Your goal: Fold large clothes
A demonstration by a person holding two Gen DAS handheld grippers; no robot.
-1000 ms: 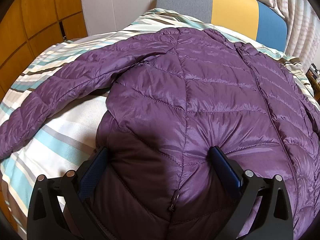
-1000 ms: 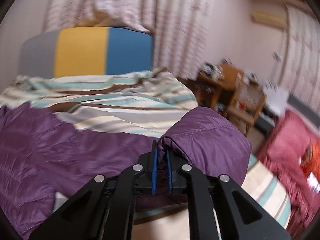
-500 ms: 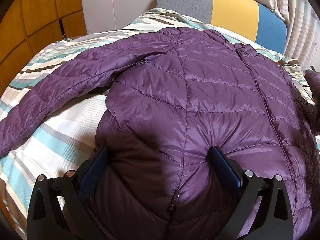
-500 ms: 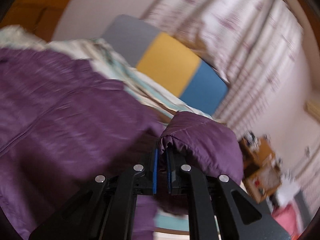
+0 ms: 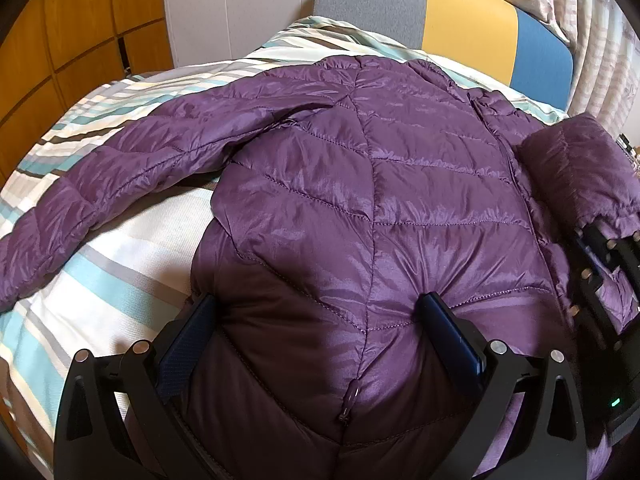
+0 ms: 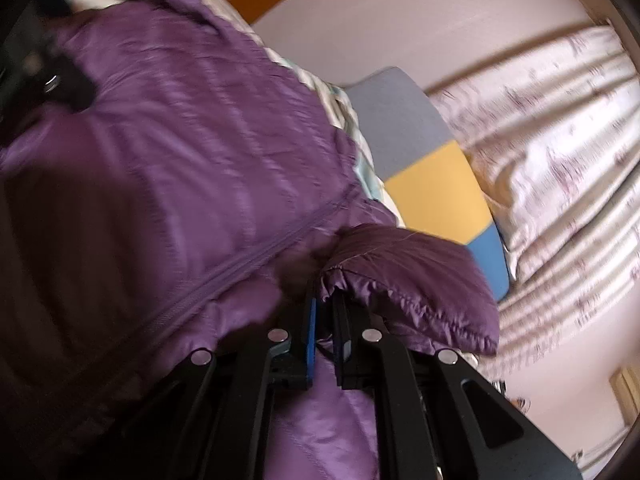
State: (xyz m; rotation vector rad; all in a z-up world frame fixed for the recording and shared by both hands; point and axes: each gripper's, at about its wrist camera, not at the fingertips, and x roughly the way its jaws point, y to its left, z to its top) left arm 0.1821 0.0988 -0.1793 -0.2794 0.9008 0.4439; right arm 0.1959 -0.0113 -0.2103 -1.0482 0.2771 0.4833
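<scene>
The purple down jacket lies spread across the bed, collar toward the far headboard, hem nearest the left wrist camera. The fold has barely begun. The right sleeve is pinched at its cuff by the right tool, whose jaws are clenched tight on the fabric, and it is held over the right side of the jacket's body beside the zip — lifted, not yet laid flat. The left sleeve lies stretched out to the left over the bedding, untouched. So one sleeve is mid-fold; the other sleeve and the folding of the body are, by my judgement, all left to do.

The left tool has its jaws spread wide astride the puffed hem at the near edge, pressing down into it rather than pinching it — released, apparently steadying the jacket.

The bed carries a striped cover in cream, teal and brown, soft enough that the jacket sinks into it. At the far end stands a headboard in grey, yellow and blue blocks. Wooden panelled doors fill the left side, and pale patterned curtains hang at the right.
</scene>
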